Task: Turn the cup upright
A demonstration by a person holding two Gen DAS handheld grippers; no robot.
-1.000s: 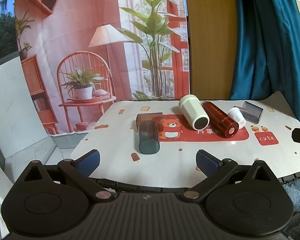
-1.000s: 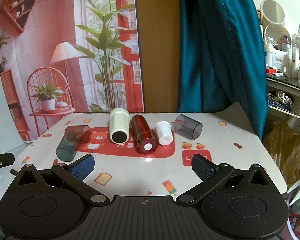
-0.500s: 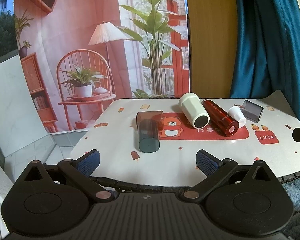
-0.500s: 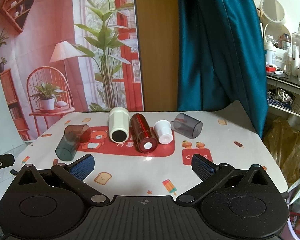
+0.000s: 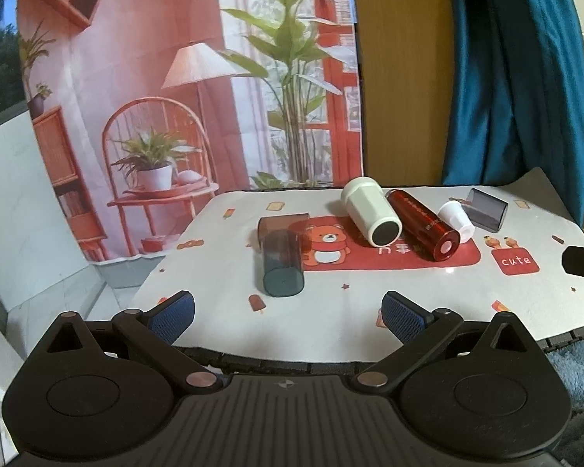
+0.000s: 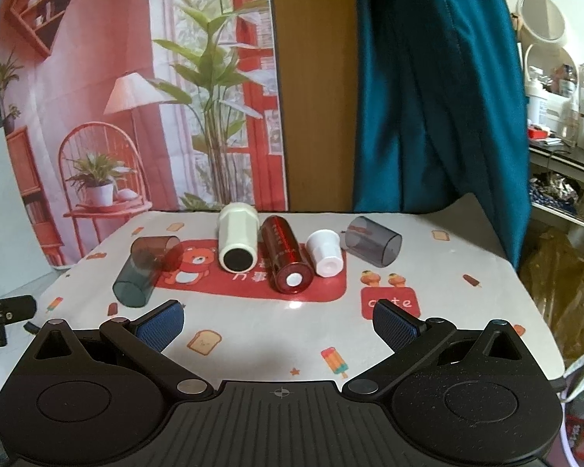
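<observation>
Cartoon-printed white tablecloth (image 6: 253, 334) carries six cups lying on their sides; nearest the left gripper (image 5: 288, 311) lies a dark teal translucent plastic cup (image 5: 282, 266); right gripper (image 6: 278, 321) hovers apart; both claws spread wide, empty.

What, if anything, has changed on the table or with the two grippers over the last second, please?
Very little. The left gripper has eased slightly forward and up toward the table, so the dark teal cup sits a little higher in its view. The right gripper has barely shifted. Both jaws stay open and empty, and all six cups still lie on their sides, untouched.
</observation>
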